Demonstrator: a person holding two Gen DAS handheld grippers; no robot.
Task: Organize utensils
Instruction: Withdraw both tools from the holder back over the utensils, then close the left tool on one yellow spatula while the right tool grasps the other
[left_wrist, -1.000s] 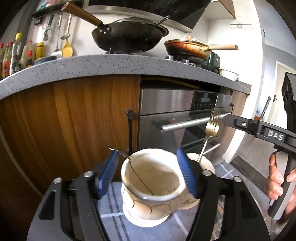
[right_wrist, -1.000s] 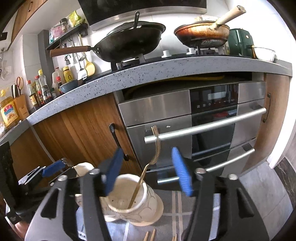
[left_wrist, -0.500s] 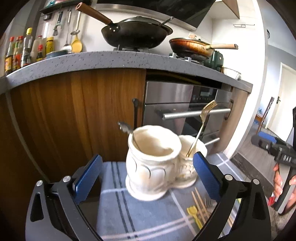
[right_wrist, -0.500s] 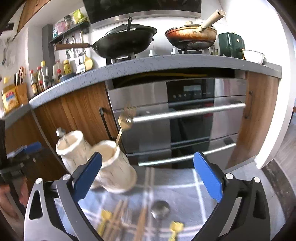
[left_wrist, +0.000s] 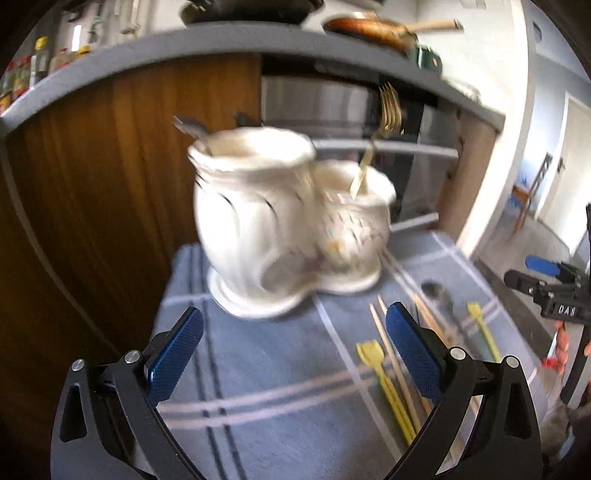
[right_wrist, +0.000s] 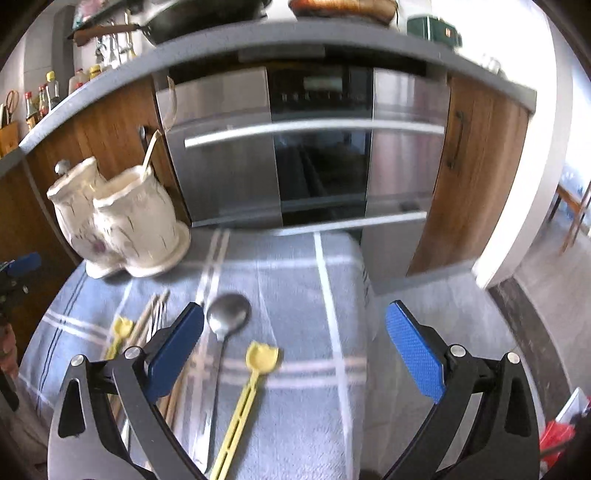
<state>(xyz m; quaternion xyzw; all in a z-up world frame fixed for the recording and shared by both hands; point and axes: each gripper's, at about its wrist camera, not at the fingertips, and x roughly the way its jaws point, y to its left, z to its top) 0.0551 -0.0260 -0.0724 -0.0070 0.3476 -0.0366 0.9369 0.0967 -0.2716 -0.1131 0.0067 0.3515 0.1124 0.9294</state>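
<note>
**Both grippers let go and pull back**

Both your grippers have backed off the white holder (left_wrist: 291, 221), which stands on the blue cloth (left_wrist: 280, 373) with a gold fork (left_wrist: 388, 110) inside. Your left gripper (left_wrist: 293, 347) and right gripper (right_wrist: 293, 350) gape wide, holding nothing. The spoon (right_wrist: 227, 317) and yellow picks (right_wrist: 258, 362) lie flat nearby, easy for you to pick up next.

White letters "DAS" stand on a small black plate on the right gripper (left_wrist: 565, 291), seen at the right edge of the left wrist view. No other text is legible.
</note>
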